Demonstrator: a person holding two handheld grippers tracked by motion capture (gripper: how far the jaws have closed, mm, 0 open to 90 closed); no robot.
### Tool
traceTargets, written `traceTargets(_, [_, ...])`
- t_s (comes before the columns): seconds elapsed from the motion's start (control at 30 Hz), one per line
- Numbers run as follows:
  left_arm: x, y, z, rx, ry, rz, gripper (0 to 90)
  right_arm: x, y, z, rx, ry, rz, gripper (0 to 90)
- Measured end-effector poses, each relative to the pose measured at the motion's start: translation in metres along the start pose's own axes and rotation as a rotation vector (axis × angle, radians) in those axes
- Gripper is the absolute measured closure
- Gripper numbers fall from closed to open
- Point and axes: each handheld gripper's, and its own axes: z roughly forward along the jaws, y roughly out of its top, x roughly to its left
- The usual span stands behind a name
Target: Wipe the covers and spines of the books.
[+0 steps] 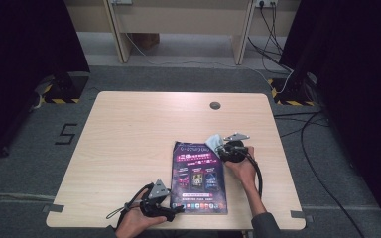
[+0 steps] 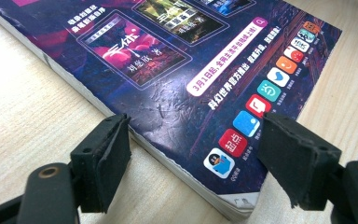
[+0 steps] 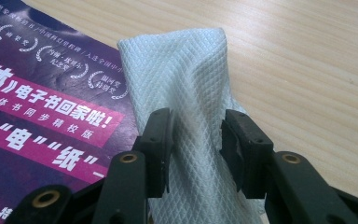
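The magazine (image 1: pixel 199 178) is lying flat on the table (image 1: pixel 129 148), long axis running away from the person, its purple cover facing up. A pale, quilted cloth (image 3: pixel 186 93) is draping over the magazine's far right corner, clamped in the right gripper (image 3: pixel 196 149). The left gripper (image 2: pixel 191 158) is standing spread across the magazine's near left corner, pads not pressing.

Bare table (image 1: pixel 124 144) is lying open to my left and ahead of me — I am finding room to pass there — while the magazine (image 1: pixel 199 177) is sitting between my left gripper (image 1: pixel 177 210) and right gripper (image 1: pixel 219 147), with the cloth (image 3: pixel 191 93) bunching at its far corner.
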Motion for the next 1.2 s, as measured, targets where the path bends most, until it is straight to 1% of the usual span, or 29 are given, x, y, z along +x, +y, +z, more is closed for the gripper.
traceTargets(0.03, [0.0,0.0,0.0,0.0,0.0,0.0,24.0,0.003,0.0,0.0,-0.003,-0.008,-0.014,65.9])
traceTargets(0.07, [0.0,0.0,0.0,0.0,0.0,0.0,24.0,0.006,0.0,-0.001,0.001,-0.018,-0.035,66.3])
traceTargets(0.1, [0.0,0.0,0.0,0.001,0.0,0.0,24.0,0.011,0.001,-0.002,0.011,-0.002,-0.057,66.3])
traceTargets(0.13, [0.0,0.0,0.0,0.001,0.0,0.0,24.0,0.015,0.001,-0.002,0.017,0.024,-0.058,66.2])
traceTargets(0.2, [0.0,0.0,0.0,0.0,0.001,-0.001,24.0,0.031,-0.001,-0.006,0.024,0.075,-0.093,66.2])
traceTargets(0.23, [0.0,0.0,0.0,0.0,0.001,0.0,24.0,0.037,-0.003,-0.008,0.024,0.097,-0.1,66.2])
traceTargets(0.3, [-0.001,0.0,0.0,-0.001,0.003,-0.003,24.0,0.054,-0.005,-0.011,0.025,0.16,-0.14,66.2])
traceTargets(0.33, [-0.001,0.0,0.0,-0.003,0.005,-0.004,24.0,0.06,-0.006,-0.012,0.024,0.161,-0.158,66.2])
traceTargets(0.37, [-0.001,0.0,0.0,-0.003,0.008,-0.004,24.0,0.063,-0.006,-0.012,0.024,0.152,-0.17,66.1])
traceTargets(0.4, [-0.001,0.0,0.0,-0.001,0.01,-0.003,24.0,0.065,-0.005,-0.013,0.026,0.141,-0.187,64.7])
traceTargets(0.43, [-0.001,0.0,0.0,0.003,0.013,-0.002,24.0,0.065,-0.005,-0.012,0.026,0.137,-0.198,62.5])
traceTargets(0.47, [-0.002,0.001,0.0,0.007,0.014,-0.005,24.1,0.062,-0.004,-0.012,0.029,0.146,-0.185,60.2])
traceTargets(0.5, [-0.002,0.002,0.0,0.017,0.018,-0.005,24.2,0.058,-0.004,-0.011,0.029,0.153,-0.164,59.8])
traceTargets(0.53, [-0.003,0.004,0.001,0.024,0.02,0.003,24.4,0.054,-0.004,-0.01,0.023,0.15,-0.146,59.8])
traceTargets(0.6, [-0.003,0.006,0.002,0.026,0.021,0.002,24.5,0.046,-0.004,-0.008,0.019,0.119,-0.126,59.8])
traceTargets(0.63, [-0.002,0.007,0.003,0.034,0.021,0.006,24.5,0.041,-0.003,-0.007,0.018,0.107,-0.124,59.8])
traceTargets(0.7, [-0.001,0.009,0.005,0.033,0.024,0.0,24.7,0.032,-0.002,-0.006,0.019,0.083,-0.083,59.7])
traceTargets(0.77, [-0.002,0.013,0.008,0.04,0.033,0.01,24.7,0.03,-0.002,-0.005,0.016,0.078,-0.062,61.9])
traceTargets(0.8, [-0.002,0.015,0.01,0.04,0.033,0.012,24.5,0.031,-0.001,-0.005,0.017,0.06,-0.079,62.6])
traceTargets(0.83, [-0.002,0.016,0.011,0.04,0.033,0.007,24.4,0.034,0.0,-0.005,0.022,0.05,-0.084,62.8])
traceTargets(0.87, [-0.001,0.017,0.012,0.037,0.037,0.005,24.4,0.036,0.0,-0.005,0.022,0.051,-0.089,62.7])
traceTargets(0.97, [-0.001,0.022,0.018,0.032,0.051,0.013,24.3,0.052,0.001,-0.003,0.023,0.117,-0.096,62.7])
traceTargets(1.0, [0.0,0.024,0.02,0.027,0.052,0.014,24.3,0.06,0.002,-0.002,0.019,0.135,-0.111,62.7])
traceTargets(1.03, [0.001,0.024,0.021,0.025,0.05,0.009,24.3,0.07,0.003,-0.001,0.014,0.151,-0.132,62.7])
traceTargets(1.07, [0.003,0.024,0.021,0.023,0.044,-0.002,24.2,0.076,0.003,-0.002,0.013,0.164,-0.145,62.7])
traceTargets(1.1, [0.003,0.024,0.021,0.019,0.041,-0.004,24.3,0.085,0.004,-0.002,0.015,0.185,-0.172,62.7])
traceTargets(1.17, [0.003,0.022,0.021,0.011,0.043,-0.006,24.8,0.092,0.005,-0.002,0.019,0.204,-0.205,62.5])
traceTargets(1.2, [0.003,0.022,0.02,0.01,0.04,-0.011,25.1,0.093,0.005,-0.002,0.016,0.196,-0.219,61.6])
